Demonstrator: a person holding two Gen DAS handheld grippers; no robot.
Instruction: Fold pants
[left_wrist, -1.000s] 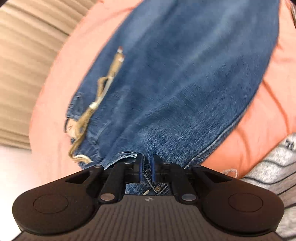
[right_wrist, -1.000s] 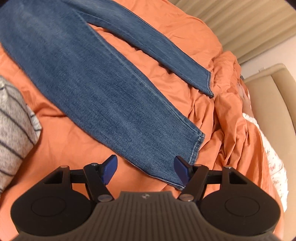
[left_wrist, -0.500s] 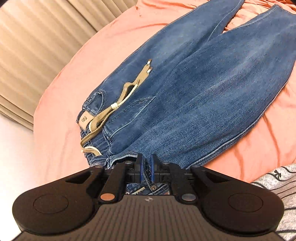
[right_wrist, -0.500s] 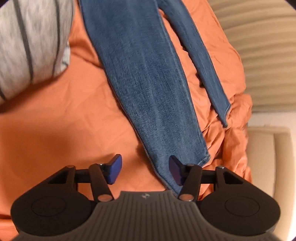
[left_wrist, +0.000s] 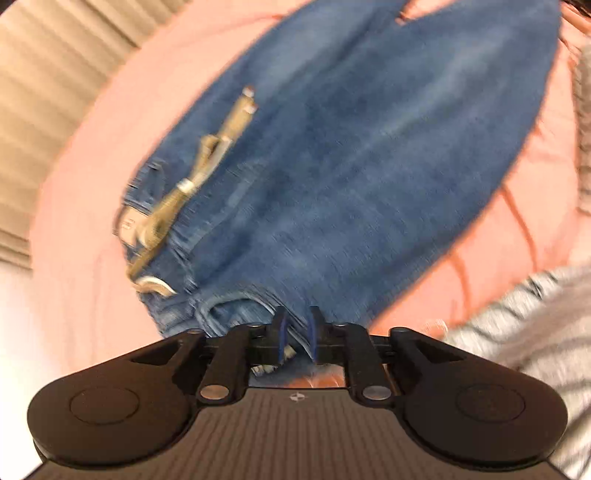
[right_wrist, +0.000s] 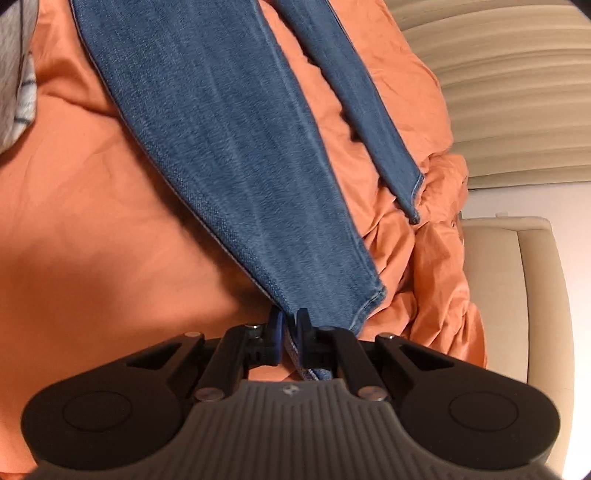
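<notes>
Blue jeans (left_wrist: 351, 177) lie on an orange bedsheet (left_wrist: 85, 221), with a tan drawstring belt (left_wrist: 192, 181) across the waist. My left gripper (left_wrist: 295, 332) is shut on the waistband of the jeans near its right corner. In the right wrist view the near leg (right_wrist: 236, 158) runs down to my right gripper (right_wrist: 290, 332), which is shut on its hem corner. The other leg (right_wrist: 373, 110) lies apart to the right, its hem on the rumpled sheet. The left wrist view is motion-blurred.
A grey striped garment (left_wrist: 532, 325) lies at the right of the left wrist view and shows at the top left of the right wrist view (right_wrist: 18, 85). Beige curtains (right_wrist: 509, 92) and a cream padded chair (right_wrist: 517, 295) stand beyond the bunched sheet (right_wrist: 436, 266).
My right gripper has moved onto the near leg's hem and closed on it; it was open before. My left gripper keeps its hold on the waistband and is moving.
</notes>
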